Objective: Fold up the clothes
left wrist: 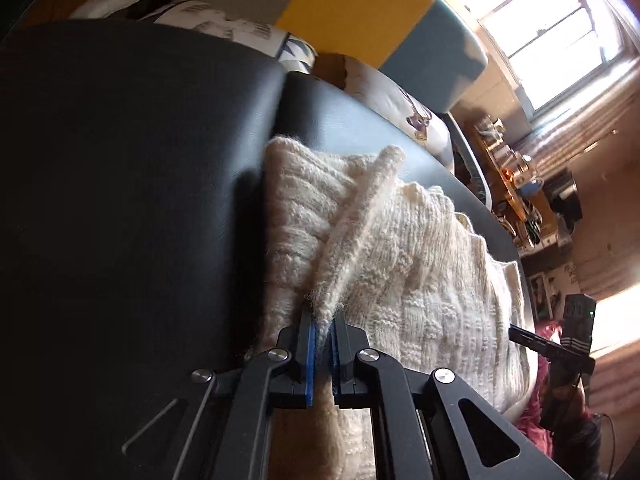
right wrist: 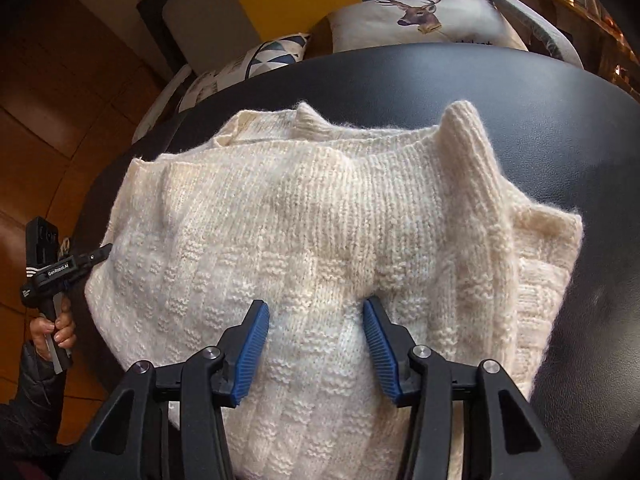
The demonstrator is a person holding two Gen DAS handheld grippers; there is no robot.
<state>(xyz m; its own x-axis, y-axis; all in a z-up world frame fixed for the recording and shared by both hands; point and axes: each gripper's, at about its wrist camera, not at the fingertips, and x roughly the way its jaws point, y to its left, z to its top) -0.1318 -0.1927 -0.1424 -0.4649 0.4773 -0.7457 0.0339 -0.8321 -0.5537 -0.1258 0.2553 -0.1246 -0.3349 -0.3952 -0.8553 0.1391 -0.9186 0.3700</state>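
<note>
A cream knitted sweater [right wrist: 304, 216] lies partly folded on a black leather surface [right wrist: 560, 128]. Its ribbed collar [right wrist: 472, 148] stands up at the far right. My right gripper [right wrist: 314, 304] hovers open just above the sweater's near middle, blue pads [right wrist: 256, 340] apart and holding nothing. In the left wrist view my left gripper [left wrist: 322, 318] is shut on a raised ridge of the sweater [left wrist: 360, 224] at its edge. The left gripper [right wrist: 102, 252] also shows at the sweater's left edge, held by a hand [right wrist: 54, 330]. The right gripper [left wrist: 520, 334] appears at the far right.
A deer-print cushion [right wrist: 416, 12] and a geometric-print cushion [right wrist: 276, 52] lean behind the black surface. Yellow and grey panels [left wrist: 360, 8] stand further back. A bright window [left wrist: 552, 32] and a cluttered shelf [left wrist: 516, 184] are to the right. Wooden floor [right wrist: 60, 100] lies to the left.
</note>
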